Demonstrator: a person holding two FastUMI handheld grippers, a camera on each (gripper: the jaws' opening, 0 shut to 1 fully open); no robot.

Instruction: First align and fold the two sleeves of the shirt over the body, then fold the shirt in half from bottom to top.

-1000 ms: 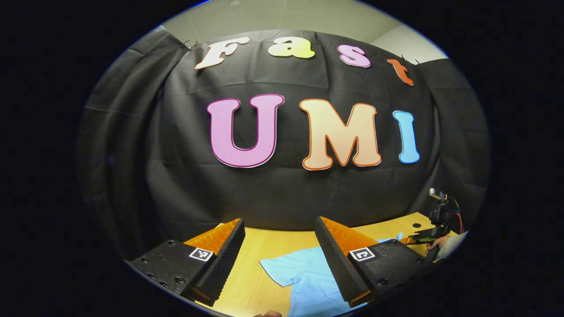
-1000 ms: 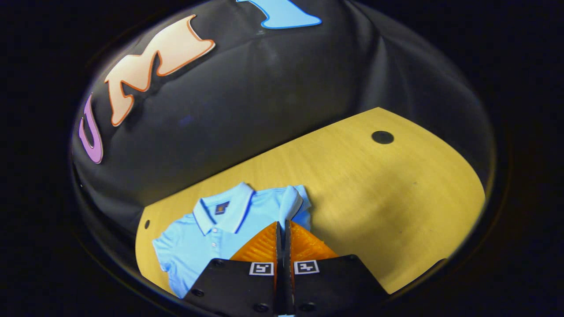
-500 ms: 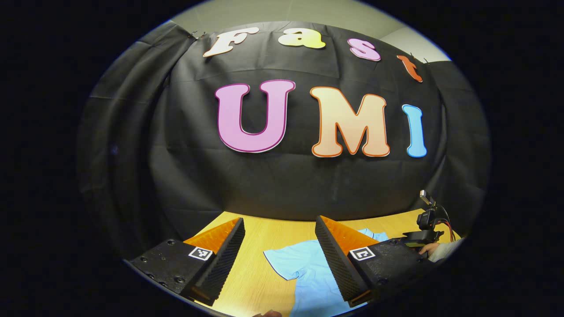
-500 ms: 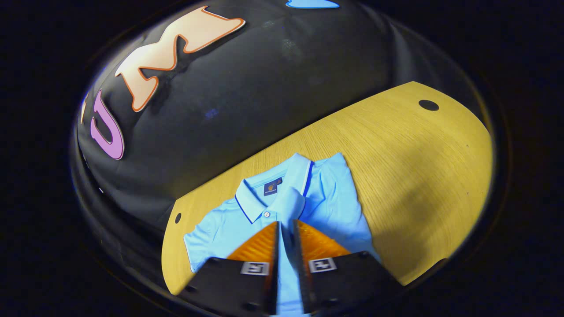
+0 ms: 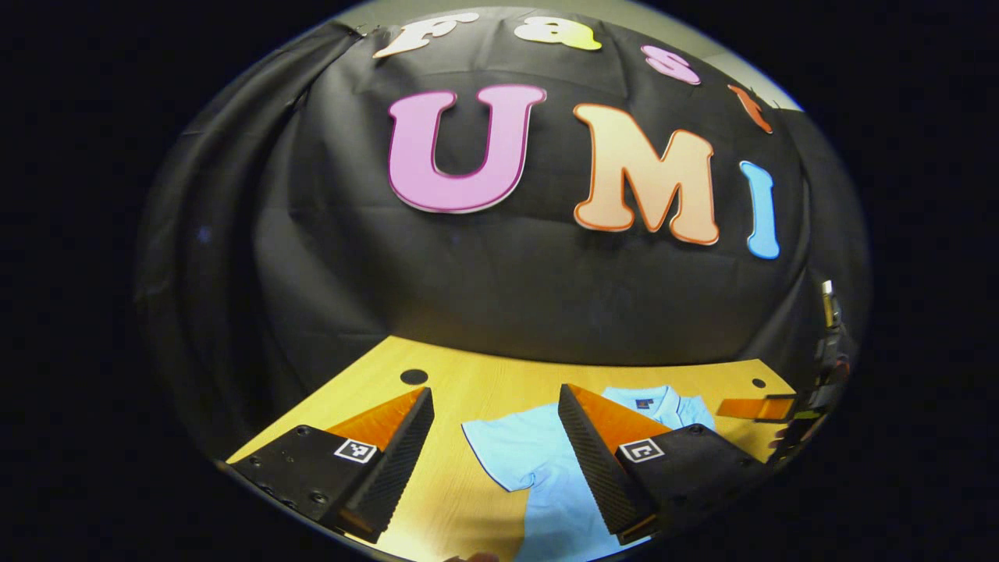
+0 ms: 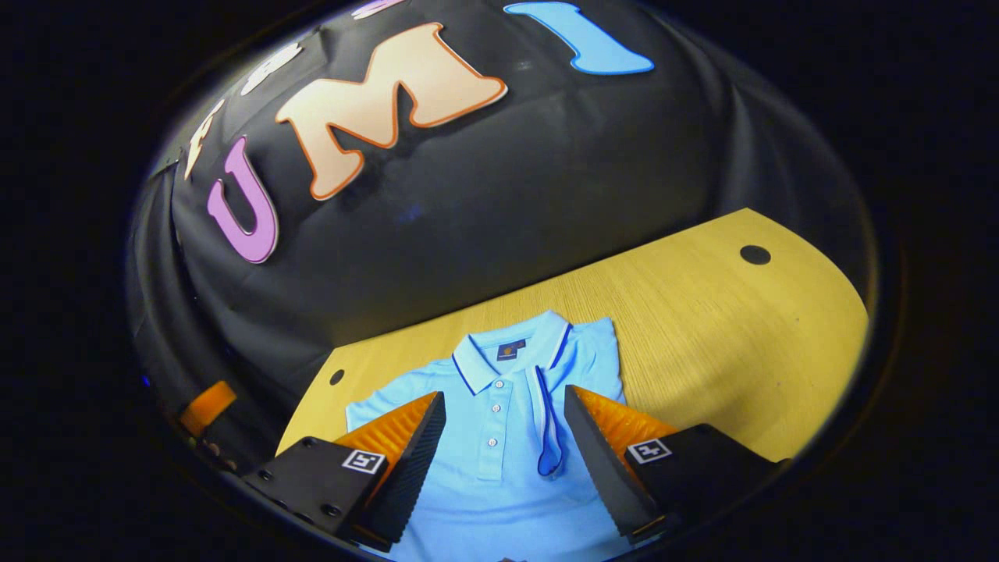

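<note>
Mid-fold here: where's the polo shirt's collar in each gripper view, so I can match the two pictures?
Left gripper view: the collar sits lower right, just beyond the left tool, near the table's far edge.
Right gripper view: the collar sits low centre, just beyond the open right tool.
Shared landmark: the dark label patch inside the collar.

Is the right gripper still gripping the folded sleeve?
Apart. In the right gripper view the right gripper is open, and the folded sleeve lies on the shirt between the fingers with shirt showing either side.
</note>
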